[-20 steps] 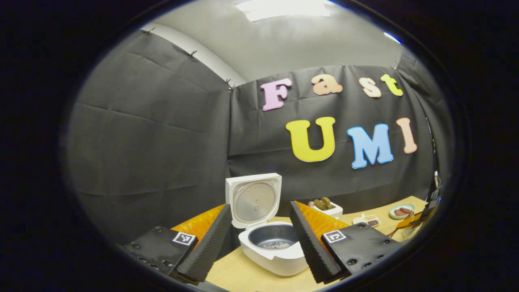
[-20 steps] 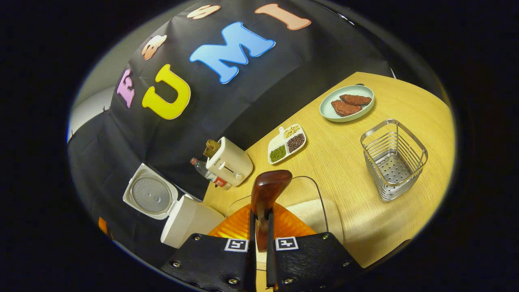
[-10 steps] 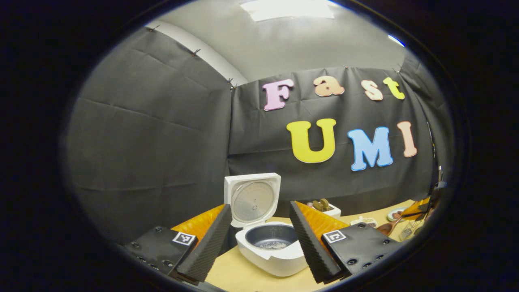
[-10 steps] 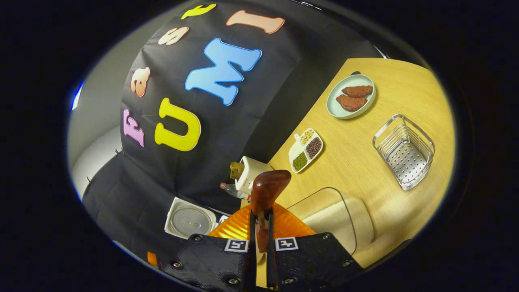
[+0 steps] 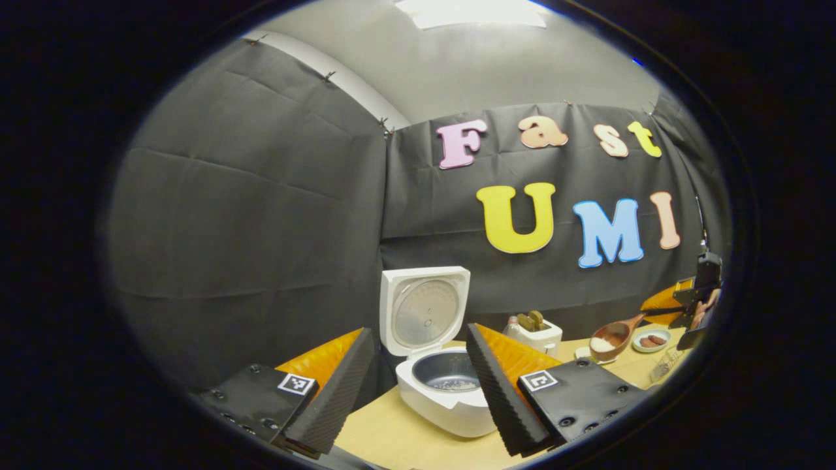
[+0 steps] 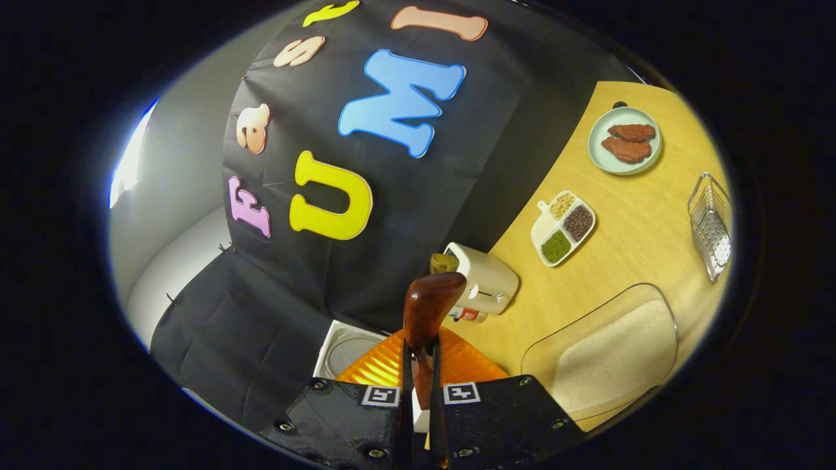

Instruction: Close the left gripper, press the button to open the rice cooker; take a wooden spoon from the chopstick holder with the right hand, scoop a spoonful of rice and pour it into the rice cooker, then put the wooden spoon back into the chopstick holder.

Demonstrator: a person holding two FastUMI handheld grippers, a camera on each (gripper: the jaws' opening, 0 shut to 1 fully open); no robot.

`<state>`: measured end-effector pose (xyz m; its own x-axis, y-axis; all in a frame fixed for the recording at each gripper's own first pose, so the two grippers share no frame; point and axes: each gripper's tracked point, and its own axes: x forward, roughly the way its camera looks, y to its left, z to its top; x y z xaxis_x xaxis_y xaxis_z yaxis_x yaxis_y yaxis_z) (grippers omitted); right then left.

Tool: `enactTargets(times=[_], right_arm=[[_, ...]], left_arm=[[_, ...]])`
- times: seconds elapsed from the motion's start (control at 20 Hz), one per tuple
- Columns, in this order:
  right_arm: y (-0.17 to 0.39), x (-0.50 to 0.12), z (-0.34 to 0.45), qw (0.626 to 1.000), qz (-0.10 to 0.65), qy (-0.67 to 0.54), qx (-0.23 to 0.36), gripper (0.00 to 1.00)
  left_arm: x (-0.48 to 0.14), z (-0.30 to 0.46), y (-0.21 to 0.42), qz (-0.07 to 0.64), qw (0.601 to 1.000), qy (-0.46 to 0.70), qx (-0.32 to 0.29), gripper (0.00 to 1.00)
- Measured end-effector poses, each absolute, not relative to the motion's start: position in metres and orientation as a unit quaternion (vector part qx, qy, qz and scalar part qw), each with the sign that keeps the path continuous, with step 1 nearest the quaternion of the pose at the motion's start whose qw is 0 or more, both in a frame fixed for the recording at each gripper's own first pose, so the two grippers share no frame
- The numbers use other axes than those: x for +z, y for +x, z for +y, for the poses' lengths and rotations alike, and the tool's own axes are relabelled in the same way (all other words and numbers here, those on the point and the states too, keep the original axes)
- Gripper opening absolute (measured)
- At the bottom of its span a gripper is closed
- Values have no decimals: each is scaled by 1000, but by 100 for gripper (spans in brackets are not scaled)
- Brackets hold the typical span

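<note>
Toaster (image 6: 486, 282) and sectioned dish (image 6: 563, 227) beyond wooden spoon (image 6: 428, 313) pinched by right fingers (image 6: 403, 365); left fingers (image 5: 339, 385) spread.

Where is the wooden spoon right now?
In the left gripper view the wooden spoon hangs above the table, right of the toaster, rice in its bowl, held by the right gripper.

Glossy wooden spoon (image 6: 428, 307); white plastic rice cooker (image 5: 444, 408); wire basket (image 6: 710, 225), probably metal.

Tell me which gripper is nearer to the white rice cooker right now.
Left. The left gripper hangs just in front of the open white rice cooker, which sits between its fingers. The right gripper, holding the rice-loaded wooden spoon, is farther off to the right, above the table.
</note>
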<state>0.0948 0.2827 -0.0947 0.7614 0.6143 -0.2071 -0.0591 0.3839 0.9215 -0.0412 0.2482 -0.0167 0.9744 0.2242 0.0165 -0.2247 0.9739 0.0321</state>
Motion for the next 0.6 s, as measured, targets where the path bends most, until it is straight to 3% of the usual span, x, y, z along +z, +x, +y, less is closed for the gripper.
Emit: enactTargets(times=[0.6], right_arm=[[105,-79,436,787,286,445,317,10]], left_arm=[[-37,322,-94,17,981,20,191,98]])
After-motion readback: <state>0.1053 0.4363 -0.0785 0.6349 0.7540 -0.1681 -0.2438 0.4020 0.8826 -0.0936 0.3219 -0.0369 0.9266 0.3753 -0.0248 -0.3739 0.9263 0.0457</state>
